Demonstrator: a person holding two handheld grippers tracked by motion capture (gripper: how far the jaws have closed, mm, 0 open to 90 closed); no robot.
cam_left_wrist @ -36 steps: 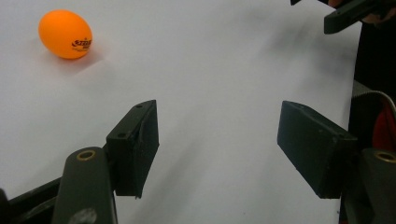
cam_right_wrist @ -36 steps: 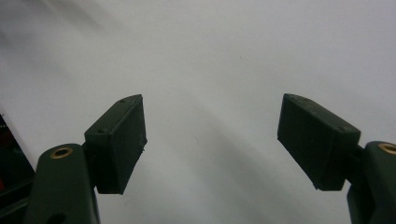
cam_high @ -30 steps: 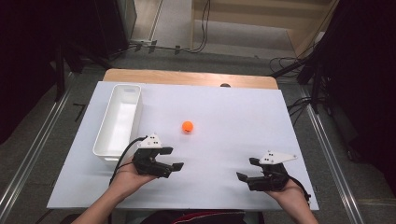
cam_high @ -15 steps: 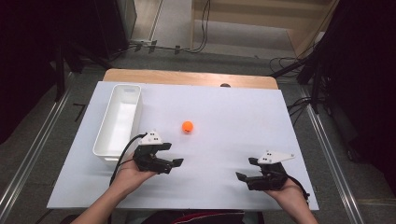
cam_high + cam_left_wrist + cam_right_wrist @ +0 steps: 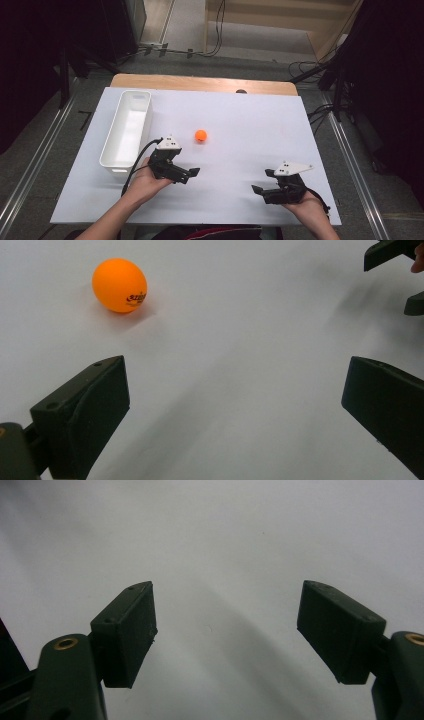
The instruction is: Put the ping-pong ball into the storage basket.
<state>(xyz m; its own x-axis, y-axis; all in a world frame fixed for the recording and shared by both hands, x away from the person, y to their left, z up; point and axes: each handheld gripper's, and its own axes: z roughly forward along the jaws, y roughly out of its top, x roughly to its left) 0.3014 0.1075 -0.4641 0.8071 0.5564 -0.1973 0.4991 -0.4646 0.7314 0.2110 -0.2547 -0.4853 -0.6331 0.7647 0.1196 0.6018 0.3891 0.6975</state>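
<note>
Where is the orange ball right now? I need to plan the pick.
In the high view, the orange ball lies free on the white table, right of the white bin, just beyond the open left gripper.

In the left gripper view, the left tool's point(image 5: 235, 410) right jaw is cut off by the right and bottom edges, and its left jaw runs out at the bottom. The dark print on the orange ball point(image 5: 120, 285) is too small to read. The right tool point(image 5: 400, 275) farther off is clipped at the top right corner, with a sliver of what is probably a finger at the edge. In the right gripper view, the right tool's jaw mounts are cropped at the bottom corners. In the high view, both forearms leave the bottom edge, and the white bin point(image 5: 142, 95) hides the worktop point(image 5: 250, 115) beneath it.
</note>
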